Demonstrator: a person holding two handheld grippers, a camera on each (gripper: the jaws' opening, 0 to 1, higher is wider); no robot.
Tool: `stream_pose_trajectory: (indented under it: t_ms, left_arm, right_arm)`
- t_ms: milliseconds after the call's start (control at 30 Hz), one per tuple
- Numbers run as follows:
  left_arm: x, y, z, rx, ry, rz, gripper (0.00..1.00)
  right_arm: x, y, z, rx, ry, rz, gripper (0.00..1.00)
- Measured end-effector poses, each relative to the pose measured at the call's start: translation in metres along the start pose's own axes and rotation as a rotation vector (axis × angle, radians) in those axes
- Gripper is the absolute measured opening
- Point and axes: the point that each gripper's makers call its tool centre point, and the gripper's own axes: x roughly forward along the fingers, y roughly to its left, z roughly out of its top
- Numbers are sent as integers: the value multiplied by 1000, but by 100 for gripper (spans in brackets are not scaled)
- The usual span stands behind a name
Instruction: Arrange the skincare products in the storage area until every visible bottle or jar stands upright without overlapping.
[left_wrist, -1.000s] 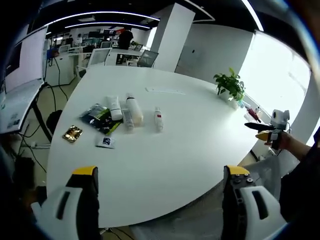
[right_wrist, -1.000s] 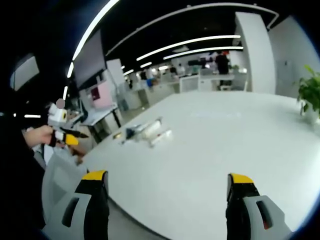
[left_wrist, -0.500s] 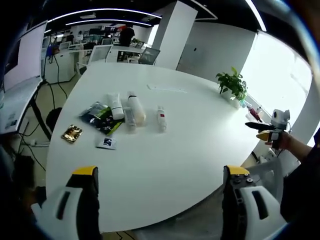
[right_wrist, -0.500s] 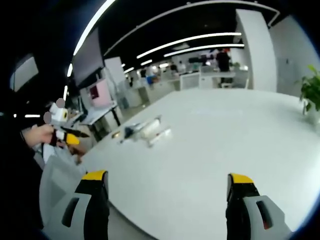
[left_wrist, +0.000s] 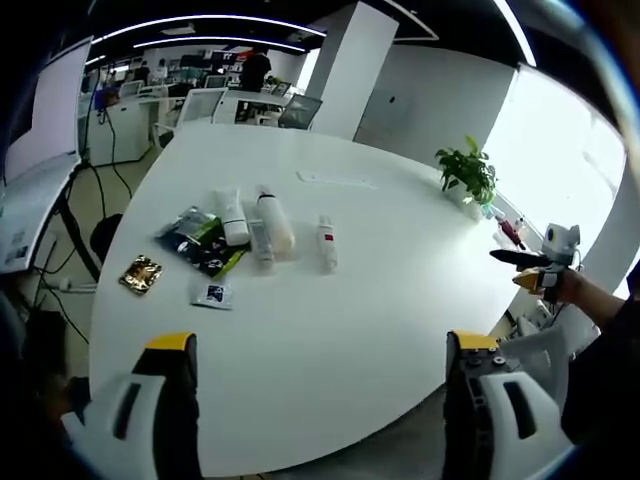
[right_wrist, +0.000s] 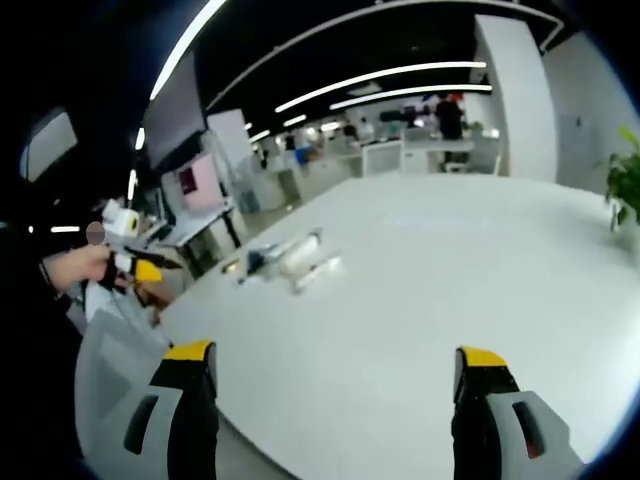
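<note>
Both grippers (left_wrist: 318, 360) (right_wrist: 335, 370) spread wide before table (left_wrist: 330, 300)

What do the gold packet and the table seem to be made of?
The gold packet looks like crinkled metallic foil, given its shiny, uneven glints. The table appears to be a smooth white laminate or painted top with a soft sheen; the exact material is unclear.

My left gripper (left_wrist: 318, 352) and right gripper (right_wrist: 336, 365) both hang with jaws wide apart, holding nothing.
</note>
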Motion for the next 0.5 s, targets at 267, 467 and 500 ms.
stream_pose_trajectory:
  t_ms: [267, 467, 500]
  left_arm:
    - [4, 6, 3, 10, 11, 2, 98]
    - [6, 11, 5, 5, 16, 6, 98]
    - [6, 11, 6, 3, 17, 5, 98]
  right_arm:
    - [7, 0, 1, 18, -3, 12, 100]
    - [10, 3, 0, 9, 8, 20, 100]
    - [11, 3, 0, 5, 12, 20, 100]
